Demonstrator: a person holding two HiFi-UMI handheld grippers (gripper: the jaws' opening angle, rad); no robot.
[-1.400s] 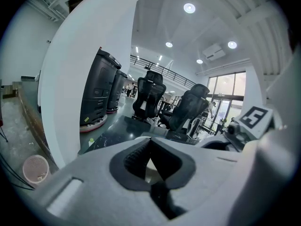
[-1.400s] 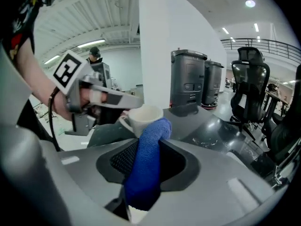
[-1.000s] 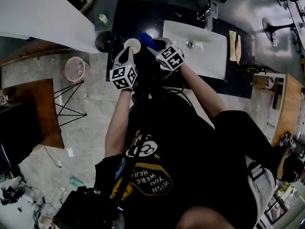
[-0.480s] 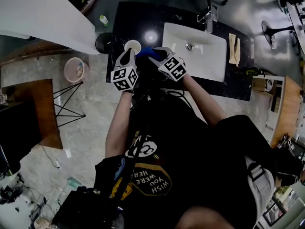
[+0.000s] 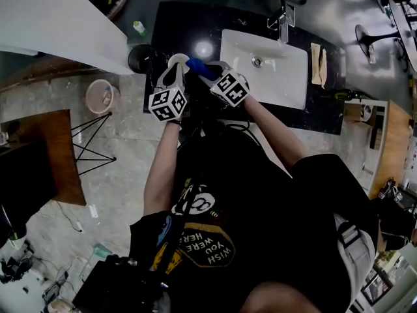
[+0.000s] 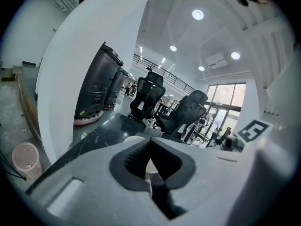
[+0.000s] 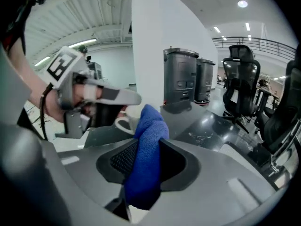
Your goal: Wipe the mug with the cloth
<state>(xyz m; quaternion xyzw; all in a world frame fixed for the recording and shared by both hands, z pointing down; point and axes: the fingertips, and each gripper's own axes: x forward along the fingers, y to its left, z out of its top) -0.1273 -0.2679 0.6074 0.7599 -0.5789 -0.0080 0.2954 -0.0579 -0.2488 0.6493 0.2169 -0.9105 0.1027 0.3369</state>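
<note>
In the head view a white mug [image 5: 179, 61] is held above the black counter [image 5: 171, 25], with my left gripper [image 5: 174, 72] shut on it. The left gripper view shows a cream part of the mug [image 6: 151, 165] pinched between the dark pads of the left gripper [image 6: 151, 160]. My right gripper [image 5: 210, 72] is shut on a blue cloth [image 5: 198, 67], which touches the mug's right side. In the right gripper view the cloth [image 7: 146, 154] sticks up out of the right gripper [image 7: 143, 160] toward the mug [image 7: 125, 122].
A white sink basin [image 5: 264, 70] with a faucet [image 5: 281, 18] lies just right of the grippers. Beige towels [image 5: 318, 64] lie on the counter past the sink. A small bottle [image 5: 139, 26], a pink bin [image 5: 102, 95] and a wooden table [image 5: 62, 152] stand to the left.
The right gripper with the blue cloth has shifted a little along the mug's right side. The left gripper has kept hold of the mug in nearly the same place.
</note>
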